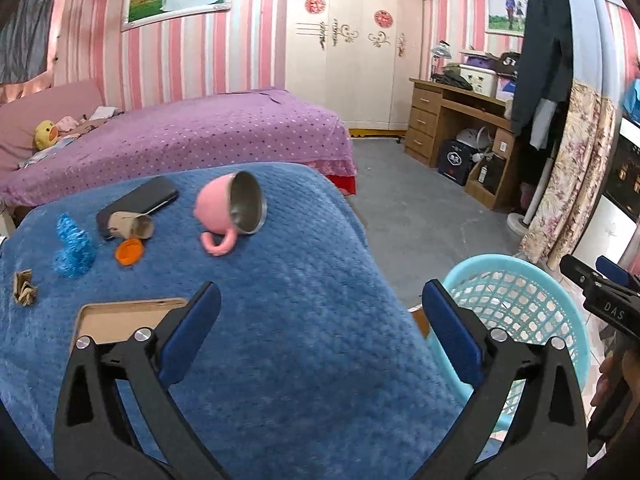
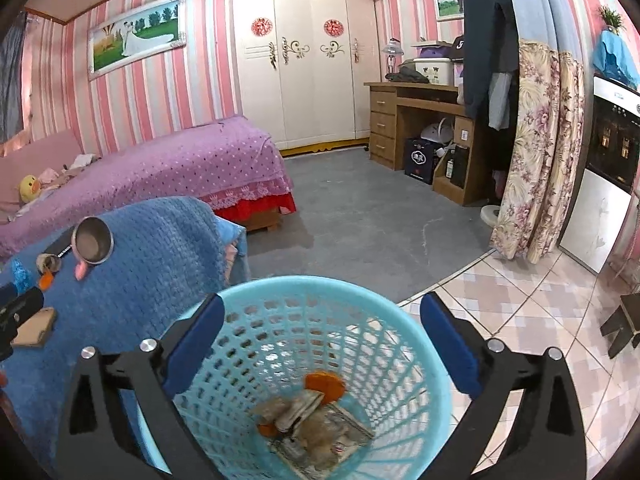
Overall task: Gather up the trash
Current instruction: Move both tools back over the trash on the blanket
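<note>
My right gripper (image 2: 320,312) is open over the light-blue mesh basket (image 2: 424,400), with nothing between its pads. Crumpled paper, wrappers and an orange piece (image 2: 324,386) lie in the basket's bottom. My left gripper (image 1: 320,300) is open and empty above the blue blanket (image 1: 304,320), the basket (image 1: 520,304) just right of it. On the blanket lie a cardboard tube (image 1: 132,226), an orange cap (image 1: 129,251), a blue crinkled wrapper (image 1: 72,250) and a small crumpled brown scrap (image 1: 25,287).
A pink metal-lined mug (image 1: 232,210) lies tipped on the blanket beside a dark phone (image 1: 138,202). A flat cardboard box (image 1: 128,320) sits near my left fingers. A purple bed (image 1: 200,132), a wooden desk (image 2: 416,128) and tiled floor (image 2: 540,292) lie beyond.
</note>
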The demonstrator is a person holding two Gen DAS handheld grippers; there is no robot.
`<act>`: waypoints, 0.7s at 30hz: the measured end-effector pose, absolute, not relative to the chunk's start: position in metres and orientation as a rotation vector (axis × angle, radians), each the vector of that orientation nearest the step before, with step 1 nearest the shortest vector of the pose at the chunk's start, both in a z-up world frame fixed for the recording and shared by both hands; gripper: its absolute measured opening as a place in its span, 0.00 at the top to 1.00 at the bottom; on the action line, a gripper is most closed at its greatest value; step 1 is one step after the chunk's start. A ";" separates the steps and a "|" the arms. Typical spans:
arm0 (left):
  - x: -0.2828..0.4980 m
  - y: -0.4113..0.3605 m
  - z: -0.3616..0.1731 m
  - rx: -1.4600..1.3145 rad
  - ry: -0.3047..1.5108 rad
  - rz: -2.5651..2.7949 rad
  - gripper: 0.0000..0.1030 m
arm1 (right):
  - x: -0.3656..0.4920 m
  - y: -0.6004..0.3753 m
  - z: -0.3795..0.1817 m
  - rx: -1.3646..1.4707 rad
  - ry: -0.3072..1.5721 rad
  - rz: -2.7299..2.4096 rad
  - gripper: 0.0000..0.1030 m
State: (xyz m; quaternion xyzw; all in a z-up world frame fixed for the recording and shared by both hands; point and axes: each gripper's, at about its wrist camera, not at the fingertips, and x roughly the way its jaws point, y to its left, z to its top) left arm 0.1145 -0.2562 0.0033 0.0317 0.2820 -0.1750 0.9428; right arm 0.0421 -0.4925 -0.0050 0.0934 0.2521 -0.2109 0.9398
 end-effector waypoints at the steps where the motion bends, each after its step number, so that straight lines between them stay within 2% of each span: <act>1: 0.115 -0.250 0.003 0.065 0.572 -0.349 0.05 | 0.045 -0.487 -0.004 0.178 0.515 -0.432 0.05; 21: 0.146 -0.083 0.008 0.013 0.560 -0.138 0.05 | 0.116 -0.360 -0.001 0.061 0.548 -0.276 0.05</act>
